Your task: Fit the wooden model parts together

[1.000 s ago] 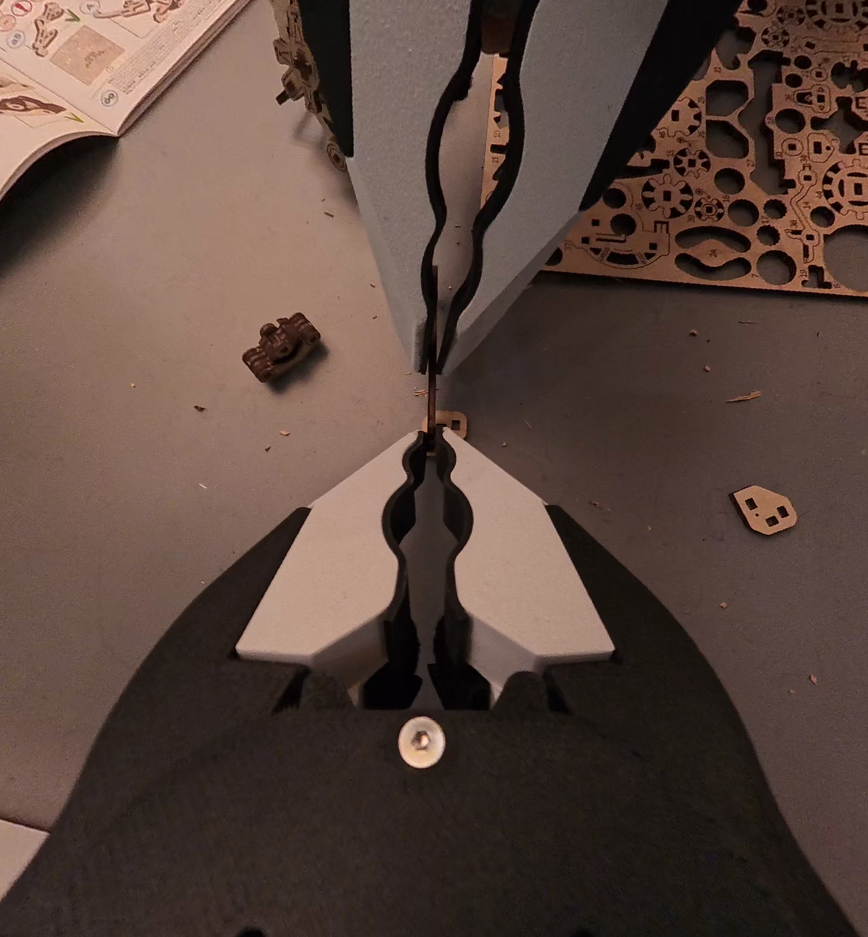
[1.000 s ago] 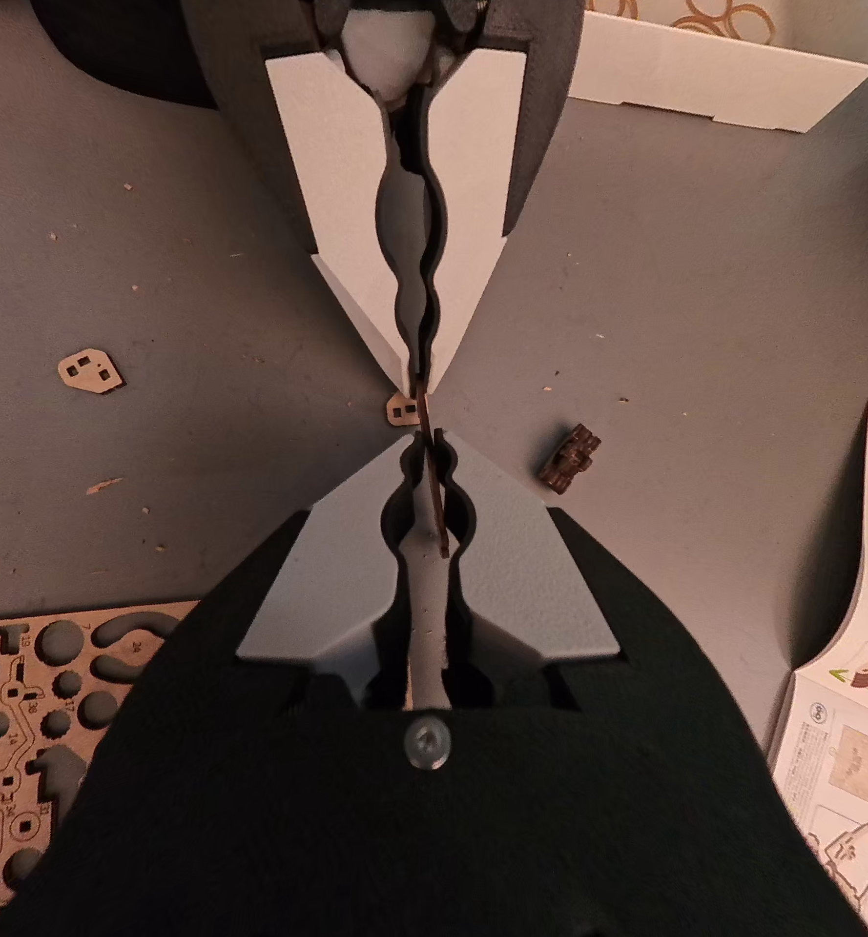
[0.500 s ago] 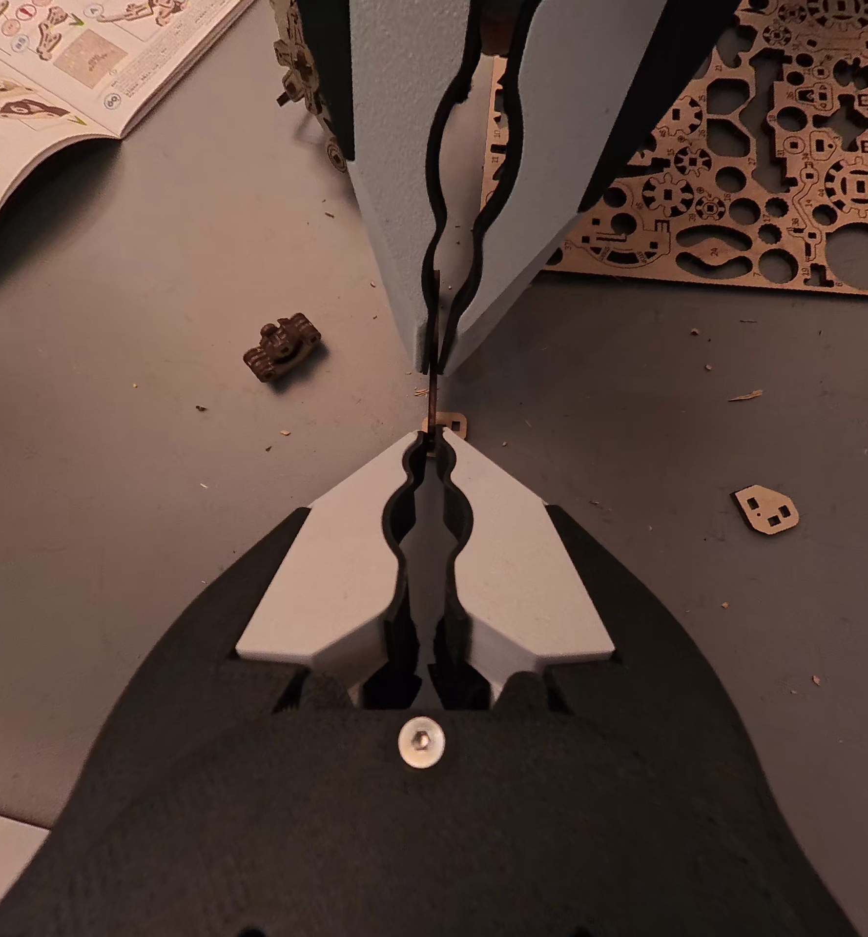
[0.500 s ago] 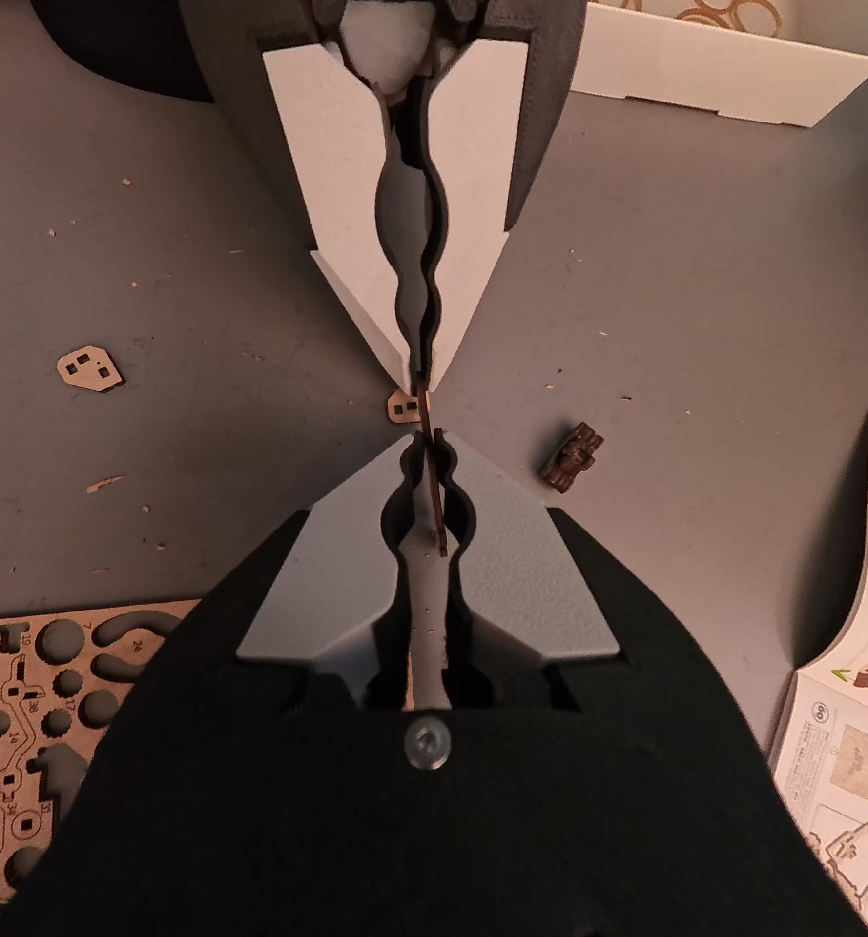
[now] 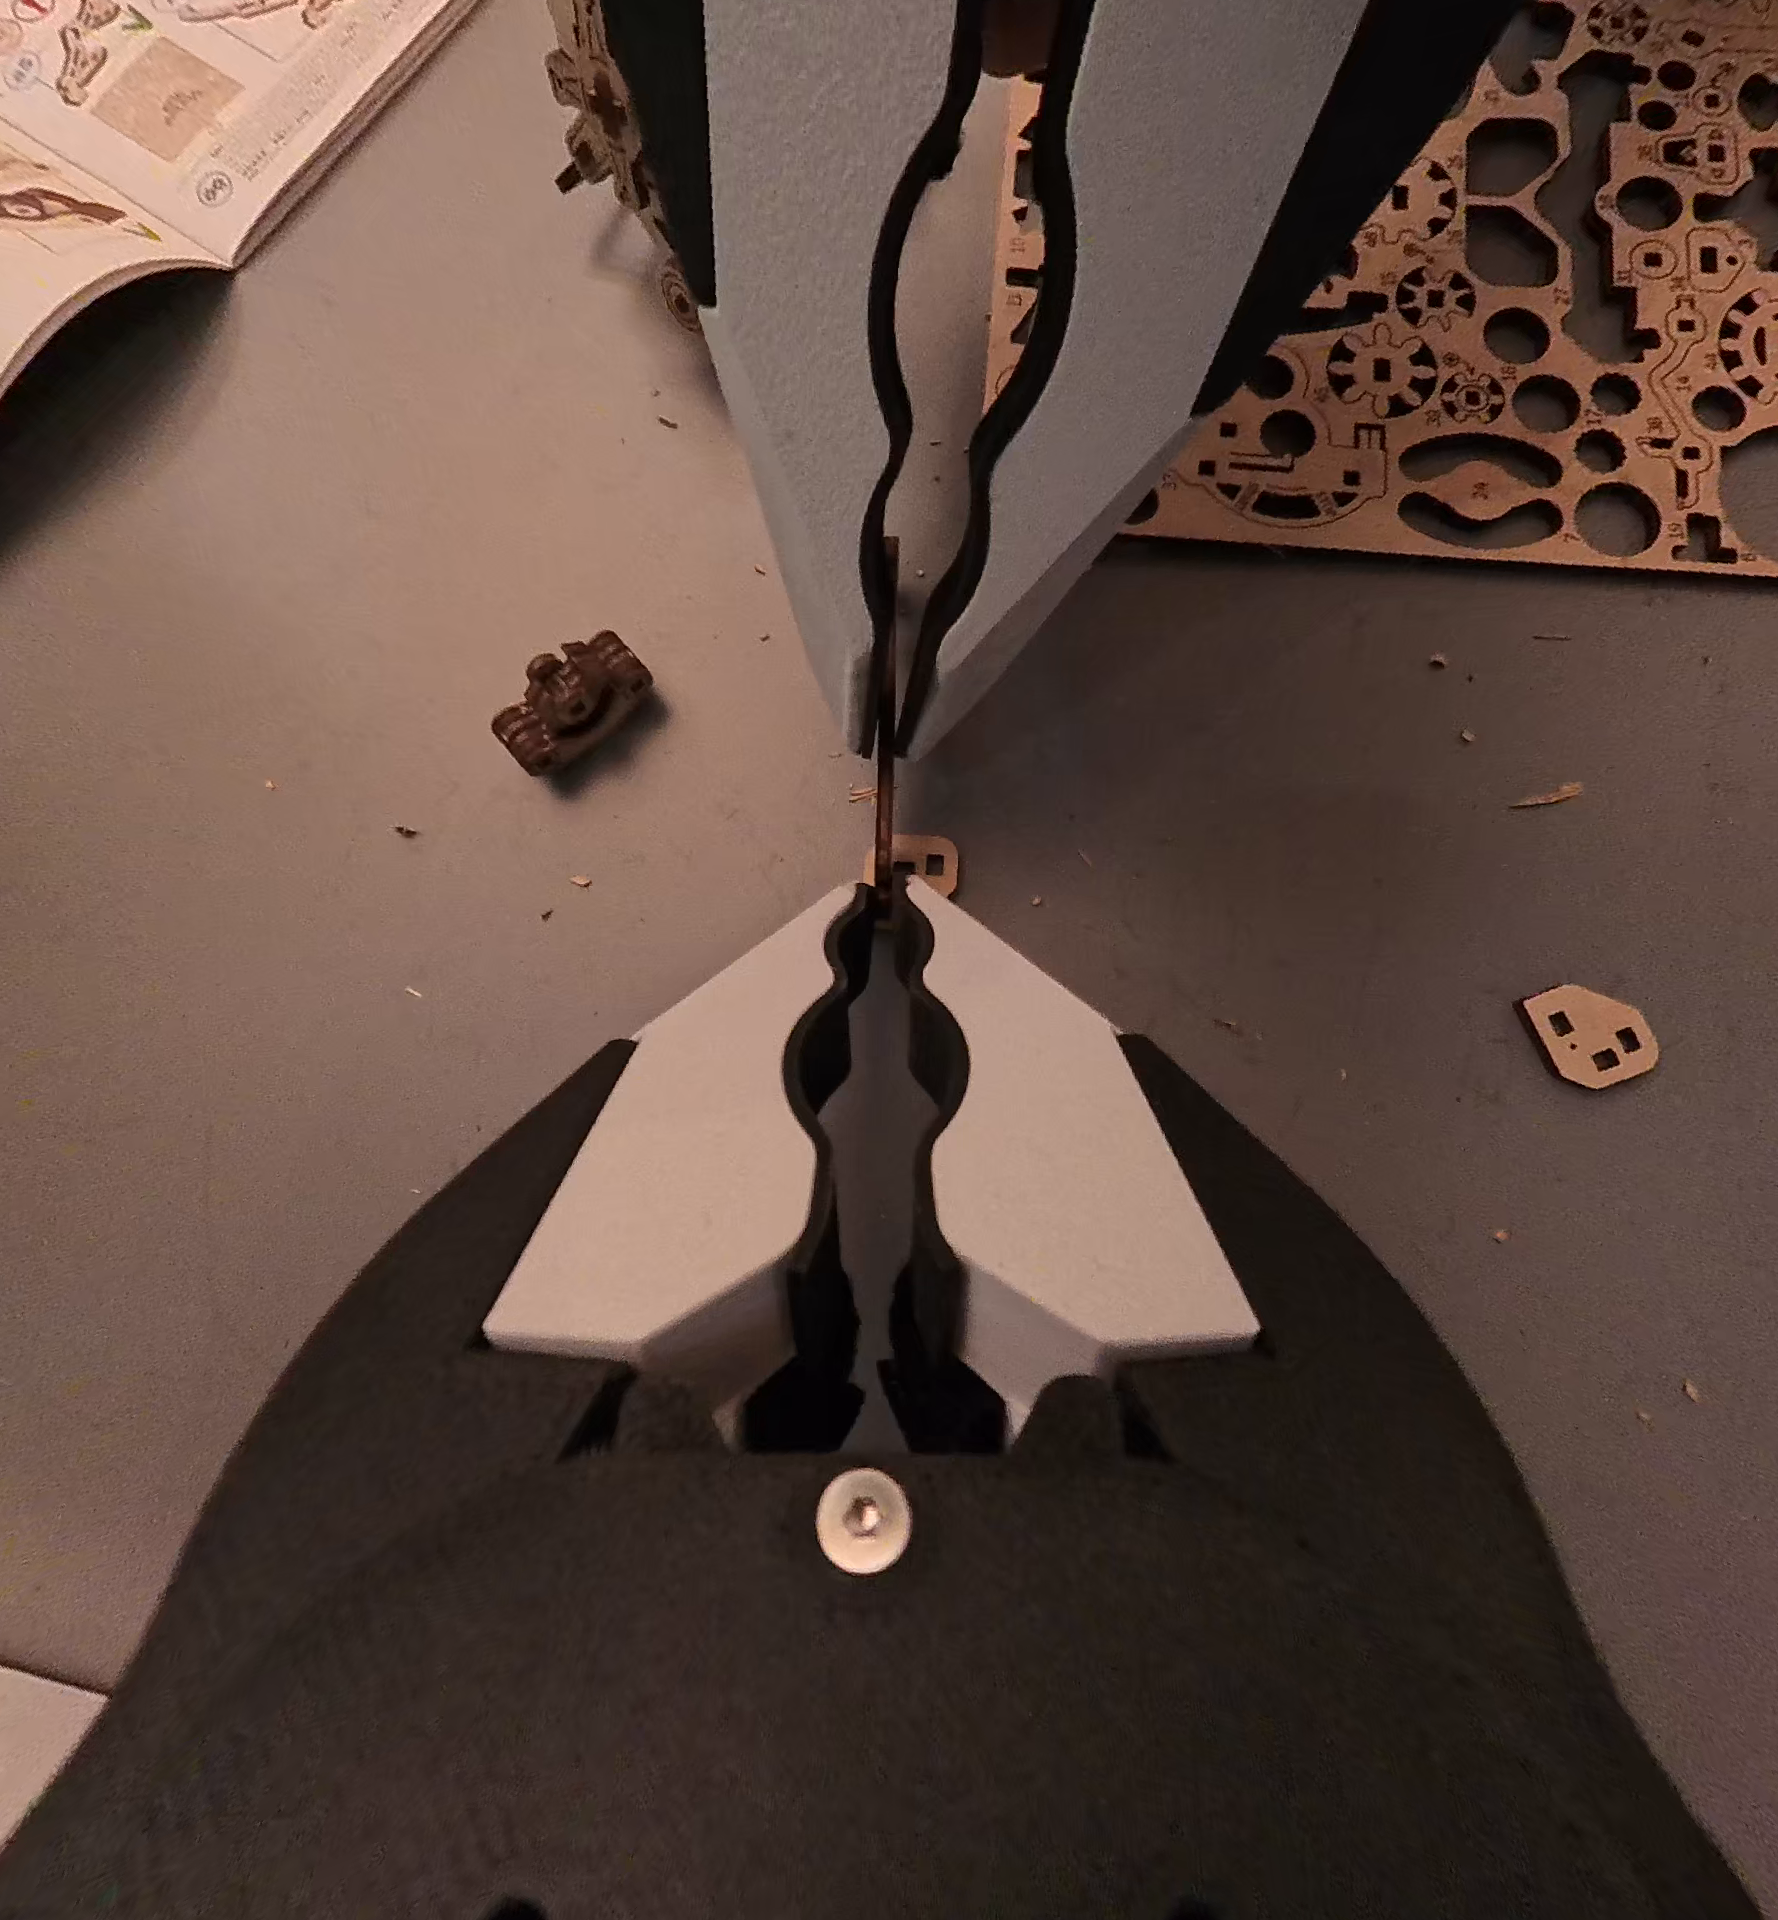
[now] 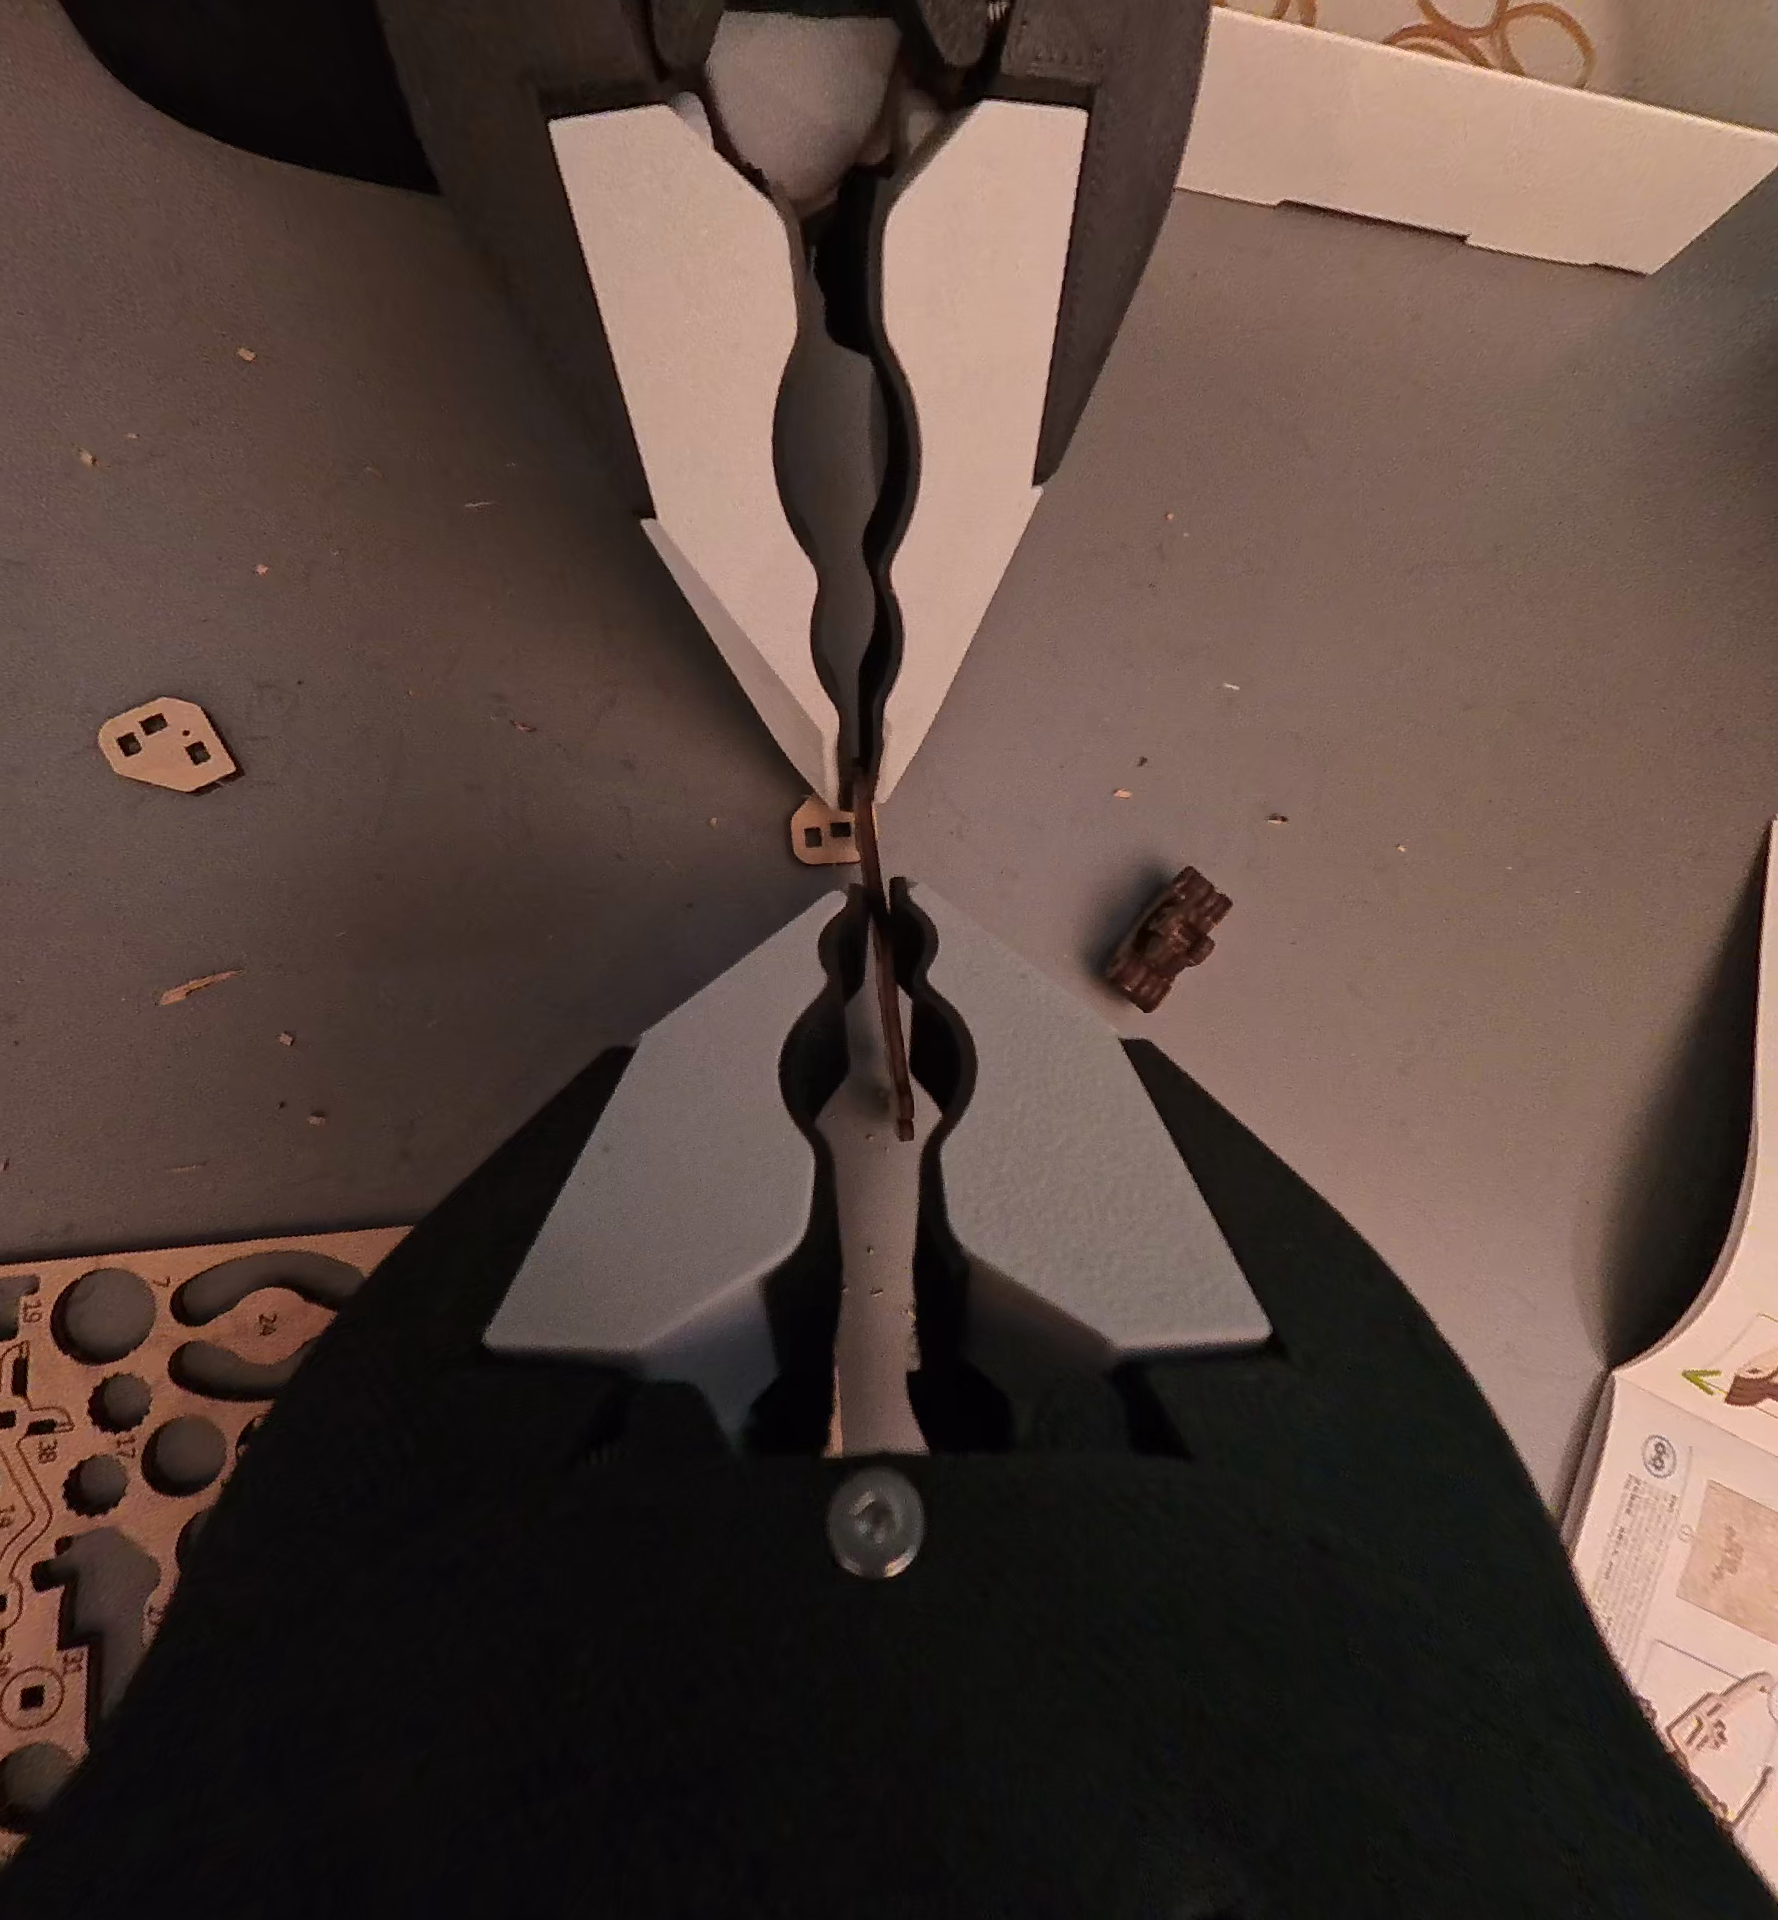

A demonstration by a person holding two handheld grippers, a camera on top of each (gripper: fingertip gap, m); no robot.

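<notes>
Pinching thin wooden strip [image 6: 883, 997], both tongs meet tip-to-tip; loose plate [image 5: 924, 860] beneath, dark assembly [image 5: 571, 702] nearby.

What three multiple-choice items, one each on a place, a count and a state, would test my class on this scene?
1. Where does the small dark brown wooden assembly lie?
A) on a booklet
B) on the grey table, apart from both grippers
C) in a box

2. How many loose flat pale wooden pieces with square holes lie on the table?
A) one
B) two
C) five

3. The left gripper is:
A) wide open
B) shut on a thin dark wooden part
C) shut on nothing

Key: B, bare table surrounds it; B, one lies apart and one lies under the tips; B, its tips pinch the part, as does the right gripper.
</notes>
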